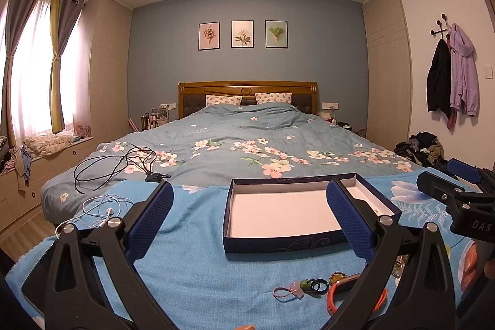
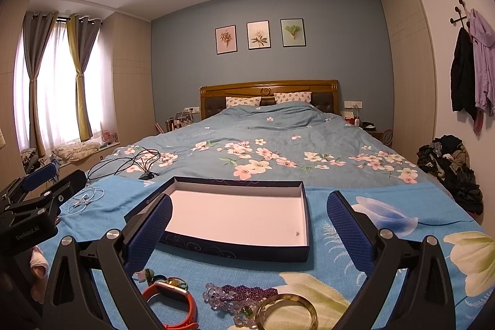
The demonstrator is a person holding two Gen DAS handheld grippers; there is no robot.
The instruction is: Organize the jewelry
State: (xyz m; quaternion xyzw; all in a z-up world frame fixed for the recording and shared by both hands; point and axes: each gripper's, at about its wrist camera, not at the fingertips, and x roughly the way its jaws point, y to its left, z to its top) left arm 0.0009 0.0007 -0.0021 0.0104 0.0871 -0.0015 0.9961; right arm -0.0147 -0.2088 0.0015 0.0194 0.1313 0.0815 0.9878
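Observation:
A shallow dark blue box (image 1: 280,243) with a white inside lies open on the blue cloth; it also shows in the right wrist view (image 2: 235,249). A tiny item (image 2: 297,233) lies in its right part. Jewelry lies on the cloth in front of it: an orange watch (image 2: 173,299), a purple bead strand (image 2: 244,293), a yellow bangle (image 2: 287,311), dark rings (image 1: 318,285) and a pink loop (image 1: 286,293). My left gripper (image 1: 250,206) is open and empty above the cloth. My right gripper (image 2: 249,214) is open and empty above the jewelry.
The blue flowered cloth (image 2: 386,237) covers the bed's foot. White earphones (image 1: 102,211) and a black cable (image 1: 123,163) lie at the left. A pile of clothes (image 2: 451,172) sits at the right by the wall.

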